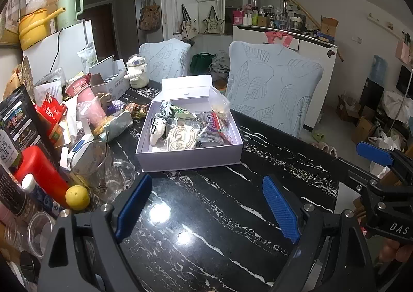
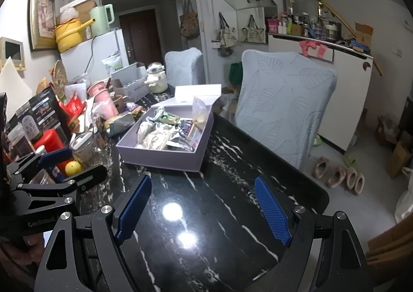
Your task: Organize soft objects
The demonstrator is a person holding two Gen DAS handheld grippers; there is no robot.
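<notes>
A shallow lavender box [image 1: 189, 156] [image 2: 165, 156] sits open on the black marble table, lid folded back. It holds a white plush toy [image 1: 157, 129], a coil of white cord [image 1: 180, 138] [image 2: 155, 140], several snack packets [image 1: 214, 124] and a clear plastic bag [image 1: 219, 104] [image 2: 200, 111]. My left gripper [image 1: 207, 208] is open and empty above the table, short of the box. My right gripper [image 2: 204, 210] is open and empty, also short of the box. The right gripper shows at the left wrist view's right edge [image 1: 374, 153].
Clutter crowds the table's left side: a red bottle [image 1: 41, 170], a lemon [image 1: 77, 197] [image 2: 73, 168], glass mugs [image 1: 95, 165], a pink cup [image 1: 86, 95], packets and a white figurine [image 1: 136, 72]. Two leaf-patterned chairs [image 1: 273, 87] [image 2: 281, 103] stand behind the table. Slippers [image 2: 338, 175] lie on the floor.
</notes>
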